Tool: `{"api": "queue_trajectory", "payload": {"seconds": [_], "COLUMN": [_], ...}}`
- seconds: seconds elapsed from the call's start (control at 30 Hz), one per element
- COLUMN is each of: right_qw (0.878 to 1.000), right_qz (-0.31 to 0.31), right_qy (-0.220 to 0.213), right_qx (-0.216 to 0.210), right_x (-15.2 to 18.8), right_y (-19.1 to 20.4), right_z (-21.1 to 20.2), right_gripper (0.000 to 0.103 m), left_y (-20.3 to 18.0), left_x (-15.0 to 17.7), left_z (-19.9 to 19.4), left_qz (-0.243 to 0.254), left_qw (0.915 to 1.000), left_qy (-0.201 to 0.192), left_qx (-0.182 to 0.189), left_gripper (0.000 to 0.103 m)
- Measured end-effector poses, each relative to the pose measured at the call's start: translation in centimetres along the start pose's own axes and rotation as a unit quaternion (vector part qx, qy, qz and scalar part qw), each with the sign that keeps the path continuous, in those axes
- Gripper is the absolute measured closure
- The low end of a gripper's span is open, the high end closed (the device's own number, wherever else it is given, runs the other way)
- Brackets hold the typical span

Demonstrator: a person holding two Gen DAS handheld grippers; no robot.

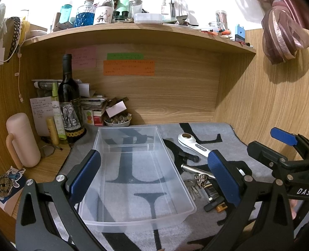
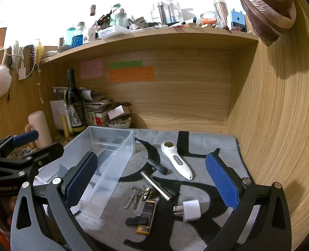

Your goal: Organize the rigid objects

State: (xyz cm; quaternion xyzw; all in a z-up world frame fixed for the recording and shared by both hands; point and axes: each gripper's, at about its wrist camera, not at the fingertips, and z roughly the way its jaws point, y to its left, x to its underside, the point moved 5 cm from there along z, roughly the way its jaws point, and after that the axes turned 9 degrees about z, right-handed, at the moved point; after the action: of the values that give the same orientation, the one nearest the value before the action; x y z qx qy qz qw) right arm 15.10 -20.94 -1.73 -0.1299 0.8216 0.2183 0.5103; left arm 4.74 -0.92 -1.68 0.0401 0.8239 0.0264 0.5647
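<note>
Both grippers, left gripper (image 1: 154,171) & right gripper (image 2: 152,182), hover w/ fingers wide apart, nothing held. Clear rectangular plastic bin (image 1: 137,167) sits on grey mat; white handheld massager (image 2: 176,160), silver metal cylinder (image 2: 156,185), white plug adapter (image 2: 190,210) lie just right of it.

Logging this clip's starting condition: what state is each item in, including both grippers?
Clear plastic bin: upright, empty.
White handheld device: lying flat on the mat.
Metal cylinder: lying flat.
White plug adapter: on its side.
Wine bottle: upright.
Left gripper: open, holding nothing.
Right gripper: open, holding nothing.
</note>
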Motion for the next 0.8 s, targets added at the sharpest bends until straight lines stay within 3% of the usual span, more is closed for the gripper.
{"api": "queue_trajectory", "payload": {"seconds": [0.37,0.5,0.8], "right_qw": [1.0,1.0,0.998], "right_qz": [0.005,0.01,0.0], "right_qy": [0.003,0.008,0.041], "right_qx": [-0.01,-0.021,-0.038], "right_x": [0.1,0.0,-0.2], "right_y": [0.0,0.1,0.6], "right_z": [0.8,1.3,3.3], "right_gripper": [0.0,0.0,0.018], "left_y": [0.3,0.8,3.2], "left_x": [0.1,0.1,0.7], "left_z": [0.5,1.0,2.1], "left_qz": [-0.006,-0.004,-0.009], "left_qw": [1.0,0.9999,0.9995], "left_qy": [0.0,0.008,0.029], "left_qx": [0.006,0.007,0.0], "left_gripper": [0.0,0.018,0.023]}}
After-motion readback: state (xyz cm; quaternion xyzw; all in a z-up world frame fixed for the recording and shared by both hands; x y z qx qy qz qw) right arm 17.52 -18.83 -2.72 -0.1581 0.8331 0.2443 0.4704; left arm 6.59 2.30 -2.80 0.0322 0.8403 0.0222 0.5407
